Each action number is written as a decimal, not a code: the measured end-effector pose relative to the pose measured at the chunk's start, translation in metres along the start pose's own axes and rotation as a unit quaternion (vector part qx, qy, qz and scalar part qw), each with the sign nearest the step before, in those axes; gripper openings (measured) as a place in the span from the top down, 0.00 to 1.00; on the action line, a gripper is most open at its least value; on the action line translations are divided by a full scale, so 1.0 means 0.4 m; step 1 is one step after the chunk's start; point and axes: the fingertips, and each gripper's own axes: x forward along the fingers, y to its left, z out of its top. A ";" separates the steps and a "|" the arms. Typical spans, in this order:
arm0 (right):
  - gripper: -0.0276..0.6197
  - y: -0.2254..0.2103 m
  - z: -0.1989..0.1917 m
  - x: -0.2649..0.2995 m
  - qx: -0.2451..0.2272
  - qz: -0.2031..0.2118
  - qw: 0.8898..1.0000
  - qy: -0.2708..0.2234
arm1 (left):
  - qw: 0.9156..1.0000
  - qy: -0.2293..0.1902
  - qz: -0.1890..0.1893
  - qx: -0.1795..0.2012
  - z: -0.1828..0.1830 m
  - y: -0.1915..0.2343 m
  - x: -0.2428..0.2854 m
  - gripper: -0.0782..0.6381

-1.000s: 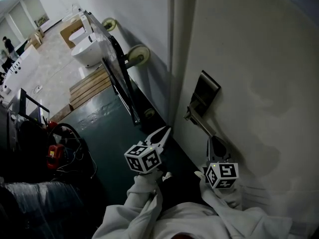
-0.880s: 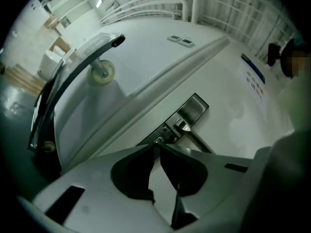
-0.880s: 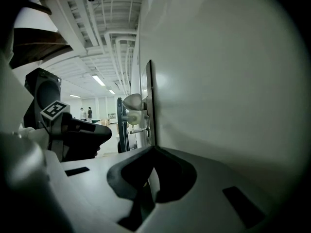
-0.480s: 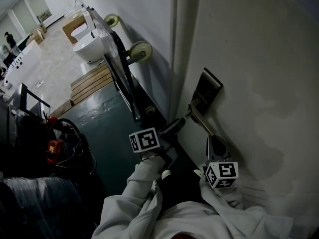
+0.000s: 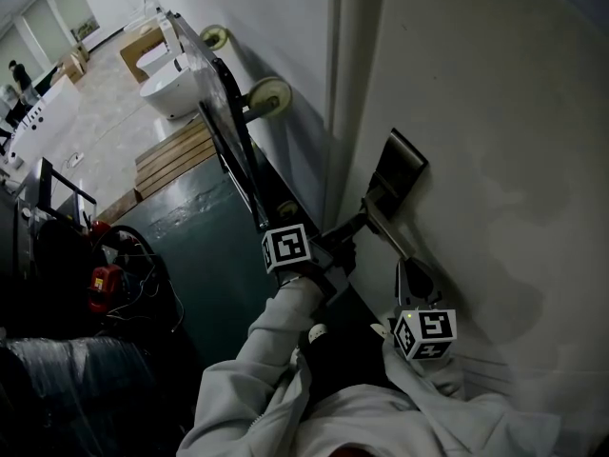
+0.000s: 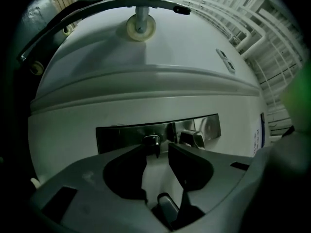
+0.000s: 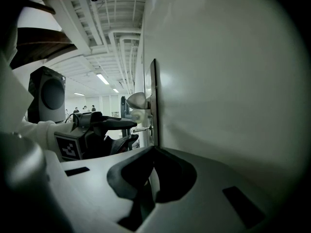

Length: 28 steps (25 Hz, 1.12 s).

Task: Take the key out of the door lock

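Metal key [image 6: 151,142] sits just beyond the left gripper's [image 6: 158,149] newly opened, empty jaws.

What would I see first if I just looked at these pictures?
Your eye lands on the shiny lock plate on the white door, with a small key sticking out beside the handle. The left tongs, which have just been opening, hover right at that key, not gripping it.
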 end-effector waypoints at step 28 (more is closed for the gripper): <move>0.88 -0.003 0.001 0.000 -0.006 0.004 1.000 0.001 | 0.999 -0.030 0.041 -0.009 0.003 0.007 0.011 0.86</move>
